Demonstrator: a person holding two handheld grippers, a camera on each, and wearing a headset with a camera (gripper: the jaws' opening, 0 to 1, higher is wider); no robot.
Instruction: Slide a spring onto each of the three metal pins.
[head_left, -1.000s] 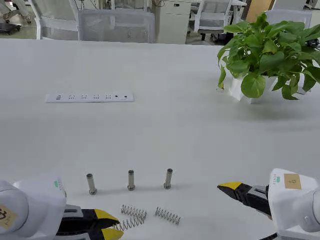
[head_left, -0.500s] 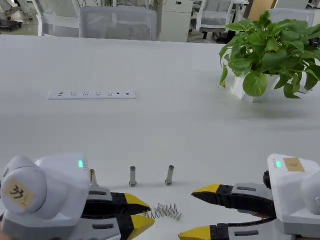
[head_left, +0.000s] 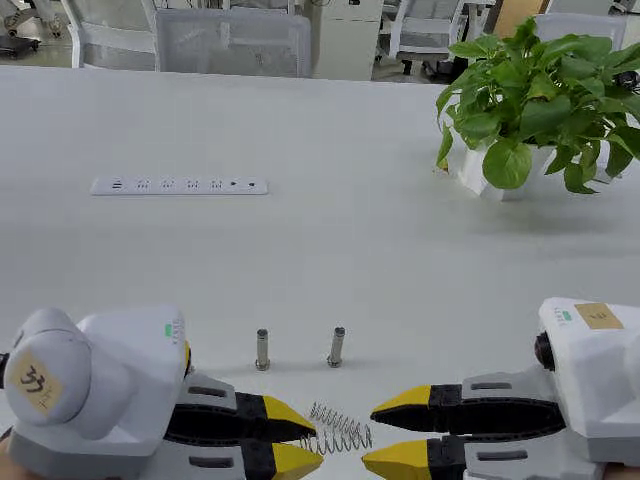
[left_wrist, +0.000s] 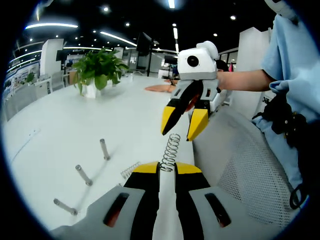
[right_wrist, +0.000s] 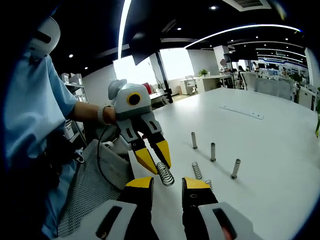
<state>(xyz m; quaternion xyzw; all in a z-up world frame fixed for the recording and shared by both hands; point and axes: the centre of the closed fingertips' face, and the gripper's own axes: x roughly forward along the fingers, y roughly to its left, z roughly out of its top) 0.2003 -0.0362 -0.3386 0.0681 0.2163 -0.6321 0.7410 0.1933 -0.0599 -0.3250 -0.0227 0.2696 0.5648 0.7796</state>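
Head view: my left gripper is sitting low at the left, jaws clamping tight on one end of a spring, which is pointing rightward. Beyond it, one pin and another pin are standing upright on the table. My right gripper is facing the spring's free end, jaws spread apart and gripping nothing. Left gripper view is showing a third pin in line with those two, and a second spring lying on the table near them.
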